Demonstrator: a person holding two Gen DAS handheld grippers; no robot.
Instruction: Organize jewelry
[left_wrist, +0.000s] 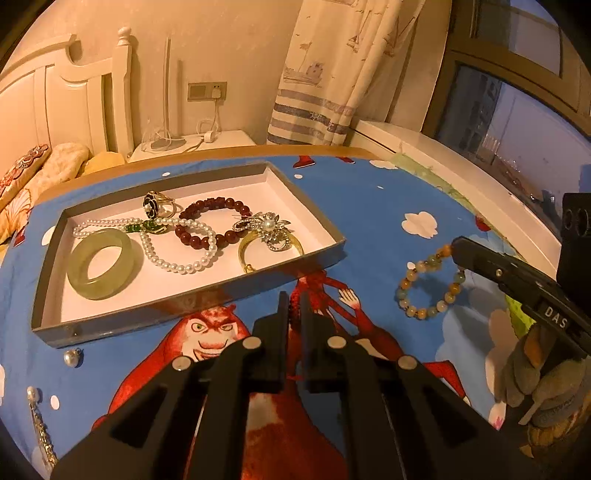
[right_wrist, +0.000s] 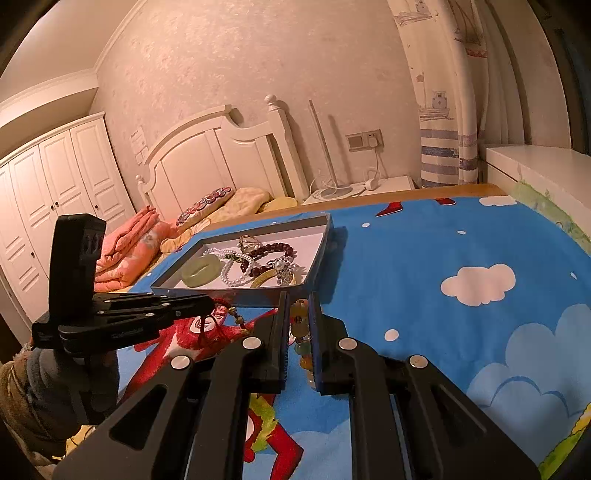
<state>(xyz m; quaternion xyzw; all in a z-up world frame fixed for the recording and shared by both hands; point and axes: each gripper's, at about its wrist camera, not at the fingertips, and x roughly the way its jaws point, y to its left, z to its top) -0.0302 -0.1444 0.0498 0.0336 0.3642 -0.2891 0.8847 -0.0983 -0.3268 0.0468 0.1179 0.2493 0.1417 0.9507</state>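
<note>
Two grippers work over a blue cartoon-print cloth: the left gripper is pinched on something red, blurred, and the right gripper clamps a multicolour bead bracelet. Just ahead lies the tray of jewelry, with bare cloth to its right. Loose earrings lie near the cloth's left edge; a bed stands beyond.

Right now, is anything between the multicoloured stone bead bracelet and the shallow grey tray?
Nothing visible: only bare blue cartoon cloth lies between the multicoloured stone bead bracelet, gripped by the right hand-held gripper, and the shallow grey tray.
</note>
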